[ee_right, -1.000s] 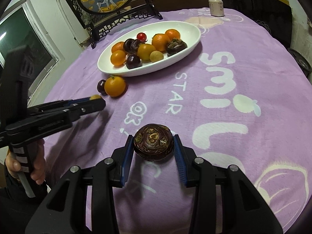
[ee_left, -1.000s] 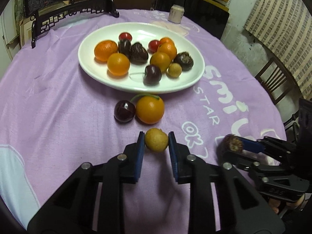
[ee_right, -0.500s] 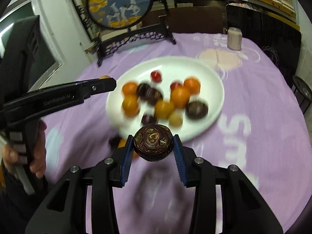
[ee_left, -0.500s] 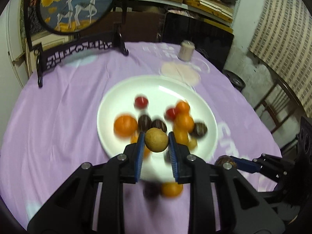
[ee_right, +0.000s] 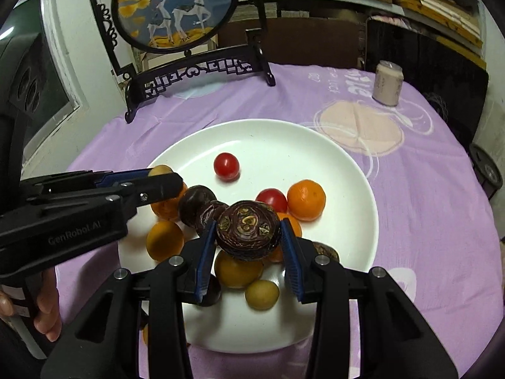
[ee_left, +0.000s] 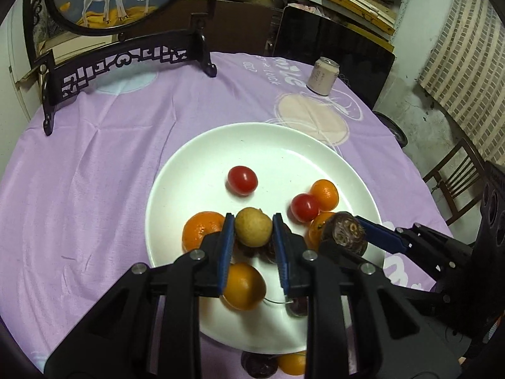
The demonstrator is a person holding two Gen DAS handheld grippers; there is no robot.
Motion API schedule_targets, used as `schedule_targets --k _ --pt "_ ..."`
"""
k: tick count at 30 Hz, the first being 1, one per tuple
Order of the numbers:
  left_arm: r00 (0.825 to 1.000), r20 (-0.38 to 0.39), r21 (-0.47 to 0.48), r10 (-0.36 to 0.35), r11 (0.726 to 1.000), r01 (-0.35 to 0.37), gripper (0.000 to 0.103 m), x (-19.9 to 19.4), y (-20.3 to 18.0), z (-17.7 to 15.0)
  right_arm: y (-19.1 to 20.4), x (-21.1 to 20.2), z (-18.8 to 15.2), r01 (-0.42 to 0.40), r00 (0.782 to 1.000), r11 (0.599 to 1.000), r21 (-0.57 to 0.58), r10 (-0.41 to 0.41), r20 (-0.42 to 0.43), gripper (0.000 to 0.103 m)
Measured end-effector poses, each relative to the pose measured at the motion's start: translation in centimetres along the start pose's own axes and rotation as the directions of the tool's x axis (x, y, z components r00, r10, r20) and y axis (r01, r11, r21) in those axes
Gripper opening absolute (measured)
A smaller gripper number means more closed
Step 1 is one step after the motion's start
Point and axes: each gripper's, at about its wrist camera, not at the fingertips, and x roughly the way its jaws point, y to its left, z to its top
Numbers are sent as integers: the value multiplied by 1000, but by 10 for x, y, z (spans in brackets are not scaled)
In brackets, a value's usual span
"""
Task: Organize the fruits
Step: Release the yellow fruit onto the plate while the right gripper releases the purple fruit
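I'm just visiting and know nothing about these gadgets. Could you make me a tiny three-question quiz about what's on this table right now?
1. True or false: the left claw is empty.
2. What does the right claw hold: A the dark brown fruit, B a red tomato, C the can?
3. What colour is the plate?

Key: 1 false, it grips a small tan fruit. 2 A. 3 white.
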Motion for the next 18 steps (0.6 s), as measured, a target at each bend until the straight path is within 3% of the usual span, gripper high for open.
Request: schedule_targets --k 1,2,4,7,12,18 --pt "1000 6 0 5 1000 -5 27 -1 0 0 3 -1 -1 17 1000 1000 -20 -17 12 45" --pt "1000 13 -4 9 1000 -9 31 -2 0 0 5 -2 -1 37 999 999 -34 -36 26 57" --pt "1000 23 -20 3 1000 -3 54 -5 2 -1 5 -10 -6 70 996 996 -49 -67 57 59" --pt "999 44 -29 -1 1000 3 54 -14 5 -2 0 -26 -16 77 995 997 -12 -76 67 59" --pt "997 75 -39 -31 999 34 54 -31 7 -8 0 -65 -48 -23 998 998 66 19 58 62" --pt "991 100 -59 -90 994 96 54 -61 8 -30 22 -86 -88 -47 999 997 61 47 -10 63"
